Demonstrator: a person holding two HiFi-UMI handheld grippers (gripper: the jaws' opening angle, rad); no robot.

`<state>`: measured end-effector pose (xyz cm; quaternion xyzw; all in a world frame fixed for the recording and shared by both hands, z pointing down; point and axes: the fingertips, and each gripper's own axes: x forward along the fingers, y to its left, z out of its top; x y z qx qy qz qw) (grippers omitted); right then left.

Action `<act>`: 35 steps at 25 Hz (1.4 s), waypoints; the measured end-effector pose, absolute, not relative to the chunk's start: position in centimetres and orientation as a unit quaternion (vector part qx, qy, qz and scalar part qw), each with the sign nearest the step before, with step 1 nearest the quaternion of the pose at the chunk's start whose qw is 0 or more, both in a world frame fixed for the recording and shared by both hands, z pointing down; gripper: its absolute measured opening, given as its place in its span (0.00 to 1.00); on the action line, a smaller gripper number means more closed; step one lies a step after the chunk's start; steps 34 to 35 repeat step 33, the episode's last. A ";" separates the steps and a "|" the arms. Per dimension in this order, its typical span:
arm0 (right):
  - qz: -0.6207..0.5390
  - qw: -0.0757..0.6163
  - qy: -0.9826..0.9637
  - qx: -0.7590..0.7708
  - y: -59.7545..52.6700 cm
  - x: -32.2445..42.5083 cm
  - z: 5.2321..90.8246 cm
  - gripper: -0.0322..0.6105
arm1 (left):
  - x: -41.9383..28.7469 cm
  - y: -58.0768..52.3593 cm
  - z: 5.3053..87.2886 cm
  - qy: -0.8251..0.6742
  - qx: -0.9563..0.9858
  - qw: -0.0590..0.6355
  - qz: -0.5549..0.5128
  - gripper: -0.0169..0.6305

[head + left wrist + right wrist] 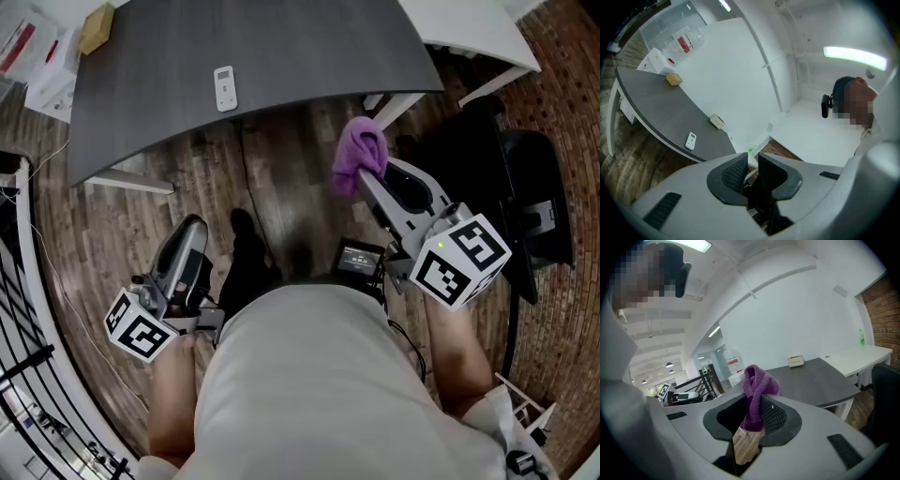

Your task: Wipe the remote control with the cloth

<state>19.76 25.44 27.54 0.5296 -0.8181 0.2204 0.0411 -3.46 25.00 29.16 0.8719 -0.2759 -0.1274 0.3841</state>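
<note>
A small white remote control [225,88] lies on the dark grey curved table [281,47], near its front edge; in the left gripper view the remote control [691,140] shows at lower left. My right gripper [367,173] is shut on a bunched purple cloth [359,155], held in the air over the wooden floor in front of the table. In the right gripper view the cloth [757,394] stands up between the jaws. My left gripper [192,225] hangs low at the left, away from the table, its jaws shut with nothing between them [752,164].
A brown block [97,28] and white boxes [47,56] sit at the table's far left. A small beige box [717,121] rests near the wall. A white desk [469,28] and a black chair [530,206] stand at the right, a black railing [19,309] at the left.
</note>
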 end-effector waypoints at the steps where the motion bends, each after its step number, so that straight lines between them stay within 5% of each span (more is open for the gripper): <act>1: 0.218 0.042 -0.819 0.529 25.8 19.9 27.4 0.20 | -3.3 25.3 28.9 -0.275 0.872 0.384 -0.131 0.14; 35: 0.197 0.013 -0.804 0.560 24.3 12.3 23.7 0.19 | -11.0 25.6 25.5 -0.231 0.877 0.389 -0.162 0.14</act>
